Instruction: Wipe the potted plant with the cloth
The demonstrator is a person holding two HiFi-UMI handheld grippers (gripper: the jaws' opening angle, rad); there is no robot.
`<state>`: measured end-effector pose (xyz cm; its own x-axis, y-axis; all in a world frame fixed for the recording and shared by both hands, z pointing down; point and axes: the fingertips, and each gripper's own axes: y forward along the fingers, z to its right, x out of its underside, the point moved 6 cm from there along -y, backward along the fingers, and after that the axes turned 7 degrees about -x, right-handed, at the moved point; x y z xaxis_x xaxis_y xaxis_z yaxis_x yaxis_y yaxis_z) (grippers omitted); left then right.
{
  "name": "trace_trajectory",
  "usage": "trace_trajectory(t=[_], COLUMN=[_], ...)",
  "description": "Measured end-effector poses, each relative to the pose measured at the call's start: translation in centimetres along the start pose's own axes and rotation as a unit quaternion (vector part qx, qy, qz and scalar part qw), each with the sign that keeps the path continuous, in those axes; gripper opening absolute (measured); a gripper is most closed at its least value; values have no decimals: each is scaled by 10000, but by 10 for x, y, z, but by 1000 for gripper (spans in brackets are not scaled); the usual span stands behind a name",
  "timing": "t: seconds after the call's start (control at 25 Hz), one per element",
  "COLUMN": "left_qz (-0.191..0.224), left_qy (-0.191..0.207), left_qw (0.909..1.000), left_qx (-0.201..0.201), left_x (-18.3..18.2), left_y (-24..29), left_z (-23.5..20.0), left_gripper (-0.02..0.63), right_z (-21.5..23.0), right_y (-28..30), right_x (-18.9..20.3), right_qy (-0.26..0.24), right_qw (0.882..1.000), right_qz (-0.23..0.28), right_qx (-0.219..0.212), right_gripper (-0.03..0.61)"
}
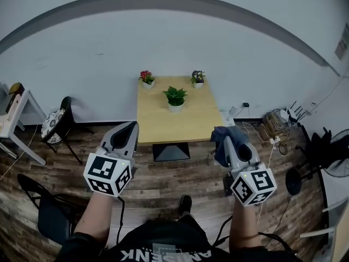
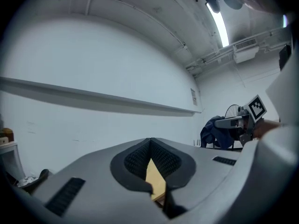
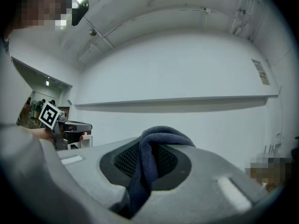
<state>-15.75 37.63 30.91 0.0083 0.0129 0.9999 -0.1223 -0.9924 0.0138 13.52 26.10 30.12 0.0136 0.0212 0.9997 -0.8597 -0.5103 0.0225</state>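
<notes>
A person stands on the wood floor [image 1: 163, 184] and holds a claw in each hand. Both claws point level at a small wooden table [image 1: 163, 125] straight ahead at 12 o'clock.

The left claw [image 1: 127, 129] is squeezed tight shut and holds nothing. Only a thin bit of the yellow tabletop peeks through the gap behind its black pads [image 2: 135, 160]. The right claw [image 1: 222, 132] pinches a dark blue cloth [image 3: 148, 158]. The cloth loops up over the top of the jaws and hangs down in front of them in a soft bunch.

The green potted plant [image 1: 175, 97] sits in a white pot near the middle of the table, a bit toward the back. It is well apart from both claws. Two smaller pots stand at the back edge by the white wall [image 1: 174, 37]: one with red flowers [image 1: 146, 78] at 11 o'clock from the green plant, and one with dark leaves [image 1: 198, 78] at 1 o'clock.

Seen from the table, the left claw is at 7 o'clock and the right claw is at 5 o'clock. Both are just short of the near edge.

A black chair with a round patterned cushion [image 1: 56, 125] stands at the table's 9 o'clock. A tangle of wires [image 1: 275, 125] lies at 3 o'clock by the wall, and a fan [image 1: 338, 160] stands farther out at 4 o'clock. Another dark chair [image 1: 46, 212] is down at the person's 8 o'clock.
</notes>
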Motion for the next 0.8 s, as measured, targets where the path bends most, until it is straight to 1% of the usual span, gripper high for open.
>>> trace_trajectory(t=[0.16, 0.28, 0.36, 0.44, 0.56, 0.64, 0.8], left_qz=[0, 16, 64, 128, 197, 149, -47], left_qy=[-117, -156, -256, -308, -46, 98, 128], left_qw=[9999, 9999, 9997, 9994, 9982, 9972, 9957], left_qx=[43, 39, 11, -135, -562, -729, -914], left_x=[1, -2, -5, -9, -12, -12, -9], left_y=[26, 54, 77, 97, 123, 142, 179], left_z=[-3, 1, 0, 0, 5, 11, 19], left_gripper=[2, 2, 2, 2, 2, 2, 2], right_z=[24, 55, 77, 99, 131, 153, 189], right_y=[30, 55, 75, 93, 117, 131, 152], right_x=[2, 3, 1, -2, -4, -5, -6], right_qy=[10, 78, 104, 61, -6, 44, 65], right_qw=[9998, 9993, 9988, 9980, 9964, 9958, 9935], right_qz=[70, 41, 47, 52, 20, 2, -20], right_qx=[-191, -355, -473, -626, -842, -918, -1136], right_gripper=[44, 44, 46, 44, 44, 45, 45])
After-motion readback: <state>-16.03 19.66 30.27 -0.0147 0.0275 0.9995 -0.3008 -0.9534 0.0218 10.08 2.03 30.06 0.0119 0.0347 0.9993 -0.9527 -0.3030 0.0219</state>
